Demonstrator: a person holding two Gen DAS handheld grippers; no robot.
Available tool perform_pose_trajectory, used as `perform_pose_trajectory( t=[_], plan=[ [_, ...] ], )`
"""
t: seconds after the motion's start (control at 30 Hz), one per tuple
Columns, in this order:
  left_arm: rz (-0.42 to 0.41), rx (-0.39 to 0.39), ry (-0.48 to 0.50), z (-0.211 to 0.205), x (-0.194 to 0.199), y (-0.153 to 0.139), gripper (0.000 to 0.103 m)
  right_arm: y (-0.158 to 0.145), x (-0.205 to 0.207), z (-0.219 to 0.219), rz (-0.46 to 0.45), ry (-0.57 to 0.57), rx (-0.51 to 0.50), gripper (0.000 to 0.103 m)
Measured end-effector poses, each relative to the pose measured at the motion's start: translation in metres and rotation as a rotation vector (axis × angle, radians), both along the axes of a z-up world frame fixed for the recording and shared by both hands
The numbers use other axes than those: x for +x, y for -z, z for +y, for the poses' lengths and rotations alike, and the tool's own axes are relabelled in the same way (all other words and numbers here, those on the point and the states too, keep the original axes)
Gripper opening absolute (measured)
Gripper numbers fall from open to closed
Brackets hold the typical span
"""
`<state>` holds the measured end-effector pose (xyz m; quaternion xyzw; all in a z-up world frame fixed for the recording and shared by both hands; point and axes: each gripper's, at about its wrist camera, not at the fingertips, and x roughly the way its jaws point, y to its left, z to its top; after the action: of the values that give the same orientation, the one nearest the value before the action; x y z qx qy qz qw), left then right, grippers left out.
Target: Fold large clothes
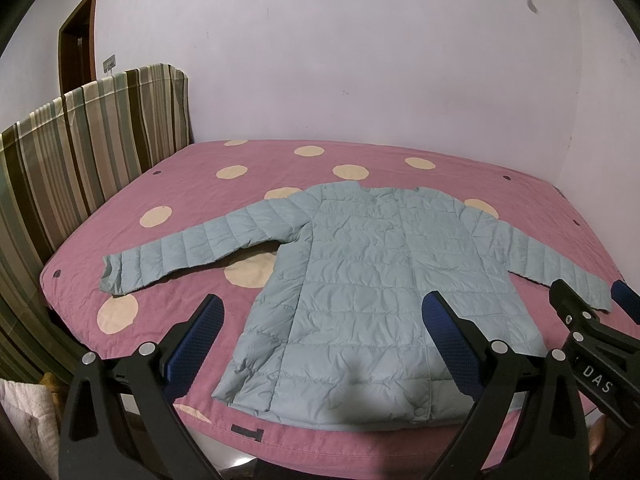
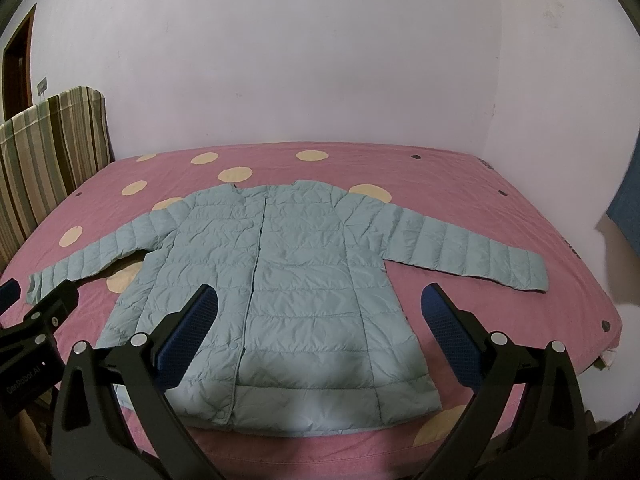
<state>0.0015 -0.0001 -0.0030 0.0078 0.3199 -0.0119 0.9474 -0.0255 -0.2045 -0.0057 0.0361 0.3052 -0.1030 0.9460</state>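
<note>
One pale blue quilted jacket (image 1: 372,280) lies flat and front-up on the pink bedspread (image 1: 192,200) (cream dots scattered across it), both sleeves spread out sideways. Two grippers hover above its hem: the left gripper (image 1: 324,312) and the right gripper (image 2: 320,304), each with two blue-padded fingers set wide apart, holding nothing.

Pale wall (image 1: 360,60), striped headboard (image 1: 88,144)
</note>
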Motion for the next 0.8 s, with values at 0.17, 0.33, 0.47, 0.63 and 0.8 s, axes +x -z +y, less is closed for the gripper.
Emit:
perform_pose_trajectory(
  t=[0.17,0.33,0.47,0.63,0.8],
  plan=[
    [0.001,-0.001,0.0,0.0001,0.0002,-0.0002,0.099,-0.0001,-0.0002,0.0003,-0.001,-0.001,-0.002,0.101],
    [0.001,-0.001,0.0,0.0001,0.0003,-0.0002,0.099,-0.0001,-0.0003,0.0007,0.0,-0.001,-0.001,0.101],
    [0.001,-0.001,0.0,0.0002,0.0003,-0.0002,0.099,0.0,-0.0002,0.0007,0.001,-0.002,-0.002,0.101],
    [0.002,-0.002,-0.001,0.0002,0.0004,-0.0002,0.099,0.0001,0.0,0.0009,0.001,-0.001,-0.002,0.101],
    [0.003,-0.001,-0.002,0.0003,0.0005,-0.0002,0.099,0.0001,0.001,0.0017,0.001,-0.001,-0.002,0.101]
  ],
)
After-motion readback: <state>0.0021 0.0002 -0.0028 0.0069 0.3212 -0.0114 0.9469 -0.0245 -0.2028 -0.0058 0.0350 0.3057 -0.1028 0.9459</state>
